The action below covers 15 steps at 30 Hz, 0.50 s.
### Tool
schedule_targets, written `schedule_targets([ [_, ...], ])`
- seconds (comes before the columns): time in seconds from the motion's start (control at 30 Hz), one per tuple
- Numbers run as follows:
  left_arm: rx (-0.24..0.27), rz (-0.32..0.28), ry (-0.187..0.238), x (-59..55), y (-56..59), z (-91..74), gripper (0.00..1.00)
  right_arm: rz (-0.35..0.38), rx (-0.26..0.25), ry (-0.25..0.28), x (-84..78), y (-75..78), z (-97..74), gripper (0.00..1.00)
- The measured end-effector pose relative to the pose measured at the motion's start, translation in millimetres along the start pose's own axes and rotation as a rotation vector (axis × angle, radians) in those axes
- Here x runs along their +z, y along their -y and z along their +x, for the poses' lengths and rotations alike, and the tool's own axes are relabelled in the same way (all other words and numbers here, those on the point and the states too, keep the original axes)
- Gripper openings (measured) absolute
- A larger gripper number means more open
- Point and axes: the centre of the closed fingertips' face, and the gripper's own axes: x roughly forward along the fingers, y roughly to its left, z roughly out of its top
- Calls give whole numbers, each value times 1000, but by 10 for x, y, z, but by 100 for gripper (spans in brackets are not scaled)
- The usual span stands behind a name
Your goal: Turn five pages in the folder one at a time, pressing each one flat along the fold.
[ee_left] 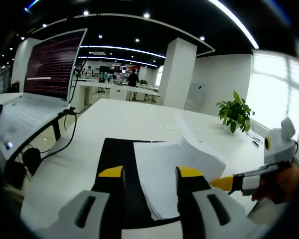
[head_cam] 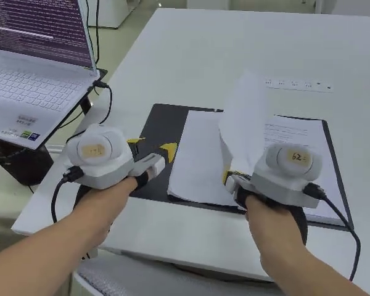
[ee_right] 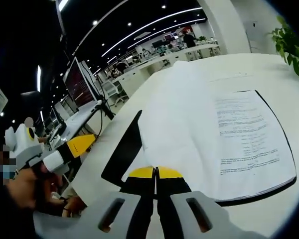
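**One page held up in the right claw, left claw open over the folder's cover**

A laptop (head_cam: 31,61) with a lit screen stands beside the left edge of the white table (head_cam: 203,55), with a dark cable (head_cam: 105,98) trailing from it across the table corner. The left claw (ee_left: 149,172) hovers over the left side of the black folder (head_cam: 160,123). Its yellow-tipped jaws are spread wide with nothing between them.

The folder lies open near the table's front edge. A single page (head_cam: 246,117) rises from its middle, curling upward. The right claw (ee_right: 154,173) has its jaws pressed together on that page's lower edge. To the right, a printed sheet (head_cam: 296,142) lies flat in the folder.

Beyond the folder the tabletop runs broad and white, with a power strip (head_cam: 296,84) well back. The room is an open office with strip lights, a white pillar (ee_left: 179,72) and distant desks. A potted plant (ee_left: 235,112) stands at the far right by bright windows.
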Motion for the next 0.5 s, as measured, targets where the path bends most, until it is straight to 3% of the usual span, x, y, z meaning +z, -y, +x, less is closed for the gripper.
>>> schedule_targets([
  [0.3, 4, -13, -5, -25, -77, -28, 39, -76, 16, -91, -261, -235, 273, 0],
  [0.5, 4, -17, -19, -63, -105, -15, 39, -89, -3, -185, -513, -248, 479, 0],
])
